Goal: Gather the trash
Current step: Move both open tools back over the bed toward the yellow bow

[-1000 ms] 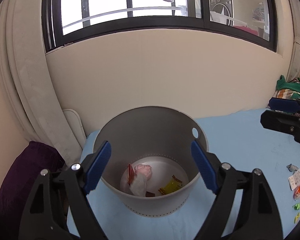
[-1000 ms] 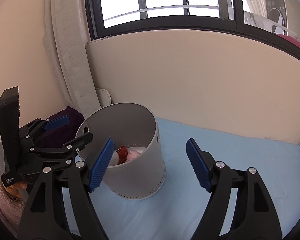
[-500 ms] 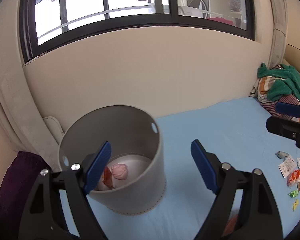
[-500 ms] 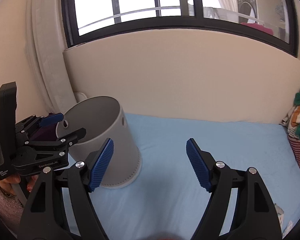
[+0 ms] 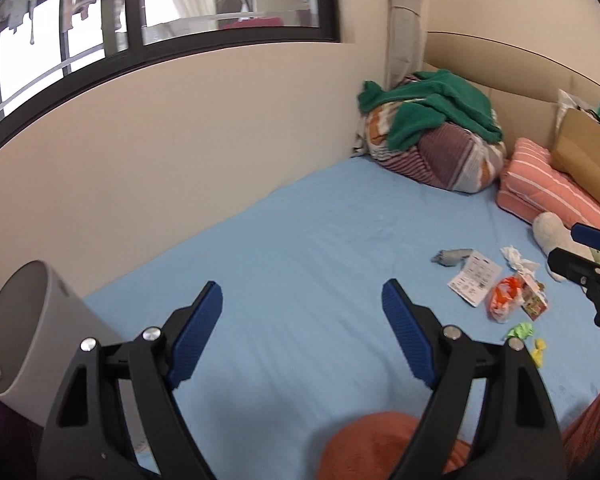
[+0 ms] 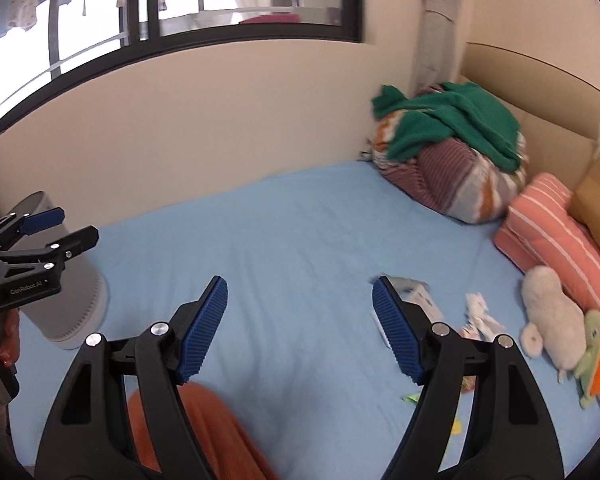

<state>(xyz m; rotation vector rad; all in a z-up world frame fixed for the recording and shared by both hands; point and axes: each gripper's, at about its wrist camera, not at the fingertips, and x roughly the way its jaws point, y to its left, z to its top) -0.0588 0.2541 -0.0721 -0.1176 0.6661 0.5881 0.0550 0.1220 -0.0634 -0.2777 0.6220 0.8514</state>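
Observation:
My left gripper hangs open and empty over the blue bed sheet. The grey bin stands at the far left, its inside hidden. Loose trash lies to the right: a white printed card, an orange wrapper, a crumpled tissue, a grey wrapper and green and yellow scraps. My right gripper is also open and empty, short of the tissue and card. In the right wrist view the left gripper is in front of the bin.
A heap of bedding under a green cloth fills the far corner. A pink striped pillow, a cardboard box and plush toys line the right side. A person's orange-clad leg rests on the sheet below the grippers.
Both grippers have swung right, away from the bin and toward the scattered trash. The bin has slid to the left edge of both views. The jaws stayed open.

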